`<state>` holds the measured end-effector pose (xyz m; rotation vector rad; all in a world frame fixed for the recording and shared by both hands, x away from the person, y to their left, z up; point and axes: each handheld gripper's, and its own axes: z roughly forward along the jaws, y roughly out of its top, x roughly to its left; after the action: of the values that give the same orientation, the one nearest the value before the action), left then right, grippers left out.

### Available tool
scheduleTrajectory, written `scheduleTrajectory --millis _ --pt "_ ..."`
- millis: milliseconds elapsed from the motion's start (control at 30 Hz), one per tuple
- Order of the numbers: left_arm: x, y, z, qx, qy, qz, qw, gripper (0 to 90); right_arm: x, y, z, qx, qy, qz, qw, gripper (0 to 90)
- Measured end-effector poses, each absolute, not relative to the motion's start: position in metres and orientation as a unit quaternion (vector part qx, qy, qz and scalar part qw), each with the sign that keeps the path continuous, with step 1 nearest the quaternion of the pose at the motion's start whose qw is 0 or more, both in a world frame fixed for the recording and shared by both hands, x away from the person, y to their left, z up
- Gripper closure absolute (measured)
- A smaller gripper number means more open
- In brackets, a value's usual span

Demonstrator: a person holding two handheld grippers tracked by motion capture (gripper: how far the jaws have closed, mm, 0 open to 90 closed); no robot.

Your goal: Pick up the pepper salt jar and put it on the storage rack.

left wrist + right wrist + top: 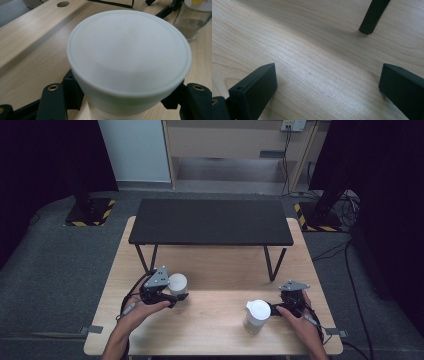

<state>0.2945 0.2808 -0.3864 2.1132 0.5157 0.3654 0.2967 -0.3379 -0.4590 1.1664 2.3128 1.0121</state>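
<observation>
A: Largest first — one wooden surface [215, 270], with one black shelf [210, 221] standing on its far half. How many containers?

B: Two. A white-lidded jar [177, 285] on the near left and a white-lidded cup [257, 316] on the near right, well apart.

A: And the grippers?

B: Two. The left gripper [176, 296] has its fingers [53, 100] closed around the jar just under the lid — the jar's base is cut off in the left gripper view. The right gripper [274, 309] sits just beside the cup; its fingers [254, 90] are spread wide over bare wood, holding nothing.

A: Anything unclear?

B: The cup's contents.
</observation>
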Motion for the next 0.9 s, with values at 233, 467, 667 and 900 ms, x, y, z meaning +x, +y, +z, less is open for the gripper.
scheduleTrajectory --millis 233,467,667,900 --pt "0.298 0.281 -0.373 0.855 0.193 0.145 0.459 33.9 0.297 -0.338 -0.459 0.413 0.818 0.358 0.179 2.6" --pt "0.301 0.284 -0.358 0.858 0.181 0.144 0.459 33.9 0.297 -0.338 -0.459 0.413 0.818 0.358 0.179 2.6" --pt "0.299 0.284 -0.346 0.861 0.175 0.148 0.454 33.9 0.297 -0.338 -0.459 0.413 0.818 0.358 0.179 2.6" --pt "0.300 0.286 -0.337 0.860 0.174 0.140 0.459 33.9 0.297 -0.338 -0.459 0.413 0.818 0.358 0.179 2.6"
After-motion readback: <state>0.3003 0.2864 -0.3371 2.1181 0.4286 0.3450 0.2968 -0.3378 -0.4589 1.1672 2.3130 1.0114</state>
